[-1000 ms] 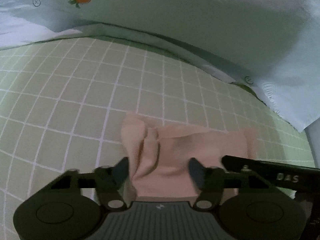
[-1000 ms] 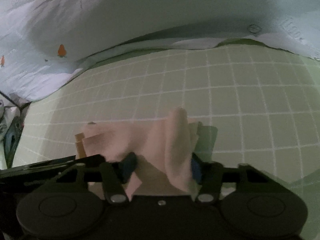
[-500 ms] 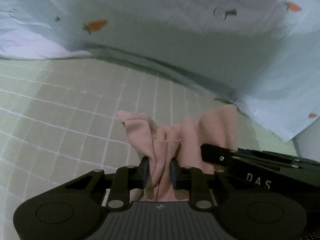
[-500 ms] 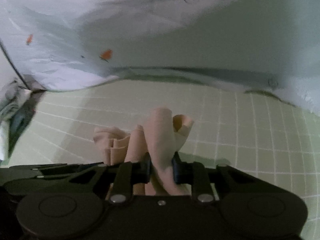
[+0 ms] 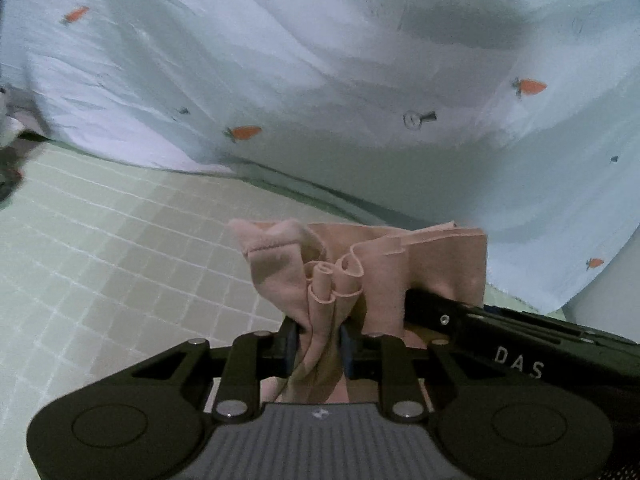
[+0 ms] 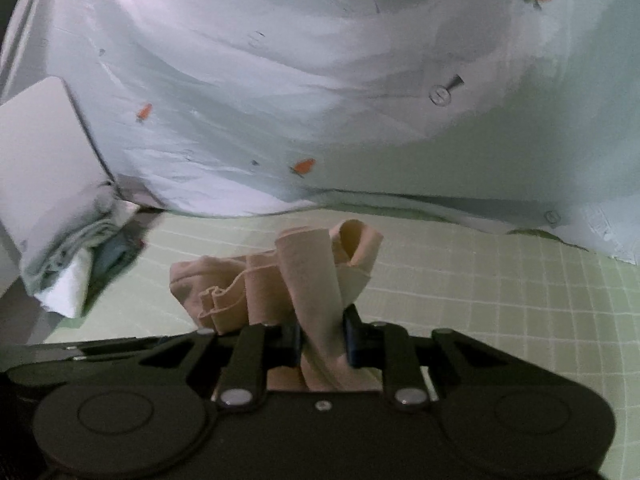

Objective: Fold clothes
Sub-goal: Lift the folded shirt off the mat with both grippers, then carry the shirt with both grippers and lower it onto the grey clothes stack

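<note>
L gripper (image 5: 318, 344) and R gripper (image 6: 322, 338) are each clenching a bunched end of the pink garment (image 5: 424, 268), which is hanging w/ its long axis spanning L-to-R between them above the green grid sheet (image 5: 120, 272), both hands equally near.

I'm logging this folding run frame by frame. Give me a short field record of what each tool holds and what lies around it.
garment: peach cloth, bunched, one piece held by both tools
left tool: shut on the cloth
right tool: shut on the cloth
surface: green checked sheet
behind: pale blue carrot-print bedding
far left, right wrist view: crumpled pale laundry
</note>
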Tool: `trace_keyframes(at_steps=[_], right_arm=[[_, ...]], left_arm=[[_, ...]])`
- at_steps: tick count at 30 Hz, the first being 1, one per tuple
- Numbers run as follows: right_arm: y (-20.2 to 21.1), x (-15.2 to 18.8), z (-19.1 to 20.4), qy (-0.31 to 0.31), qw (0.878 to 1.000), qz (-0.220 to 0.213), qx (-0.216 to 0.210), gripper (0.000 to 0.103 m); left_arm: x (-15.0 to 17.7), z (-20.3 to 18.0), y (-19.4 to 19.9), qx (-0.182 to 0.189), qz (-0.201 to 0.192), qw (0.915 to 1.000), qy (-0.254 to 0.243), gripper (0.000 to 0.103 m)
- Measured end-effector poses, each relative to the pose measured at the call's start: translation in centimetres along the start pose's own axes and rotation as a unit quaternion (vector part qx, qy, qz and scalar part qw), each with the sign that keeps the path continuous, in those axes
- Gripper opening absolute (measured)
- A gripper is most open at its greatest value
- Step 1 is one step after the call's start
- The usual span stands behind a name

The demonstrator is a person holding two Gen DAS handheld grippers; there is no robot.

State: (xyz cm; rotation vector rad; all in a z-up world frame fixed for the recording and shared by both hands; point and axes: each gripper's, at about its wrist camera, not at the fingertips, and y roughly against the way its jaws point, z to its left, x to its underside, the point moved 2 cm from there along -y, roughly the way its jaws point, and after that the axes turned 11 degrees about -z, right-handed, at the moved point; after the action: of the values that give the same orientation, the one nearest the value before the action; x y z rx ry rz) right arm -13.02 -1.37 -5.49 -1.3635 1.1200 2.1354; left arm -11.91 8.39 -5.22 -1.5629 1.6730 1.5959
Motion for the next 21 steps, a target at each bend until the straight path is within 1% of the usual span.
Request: trace_keyframes(at_steps=[3,5,10,13,17,21], right_arm=[[1.7,0.2,1.8,0.010,1.000,-0.019,-0.022,0.020],[2.5,0.3,3.1,0.018,0.999,-0.026,-0.037,0.020],[3.1,0.5,7.1,0.030,0.996,-0.022,-0.079,0.020],[2.7,0.6,10.0,0.038,0.994,-0.017,-0.103,0.020],[2.0,0.4,14.3,0.047,0.990,-0.012,-0.131,0.020],[0.4,0.0,19.2,0.047,0.987,-0.013,-0.152,0.020]], left_arm=[[0.0,0.7,2.9,-0.015,-0.025,0.9996,0.006,0.023],[-0.2,1.6,4.7,-0.031,-0.035,0.9988,0.014,0.022],[-0.5,4.0,8.8,-0.073,-0.056,0.9951,0.037,0.022],[-0.8,6.5,10.8,-0.096,-0.063,0.9921,0.050,0.022],[-1.7,10.7,13.2,-0.121,-0.074,0.9877,0.066,0.022],[-3.5,15.5,14.9,-0.132,-0.083,0.9856,0.065,0.022]])
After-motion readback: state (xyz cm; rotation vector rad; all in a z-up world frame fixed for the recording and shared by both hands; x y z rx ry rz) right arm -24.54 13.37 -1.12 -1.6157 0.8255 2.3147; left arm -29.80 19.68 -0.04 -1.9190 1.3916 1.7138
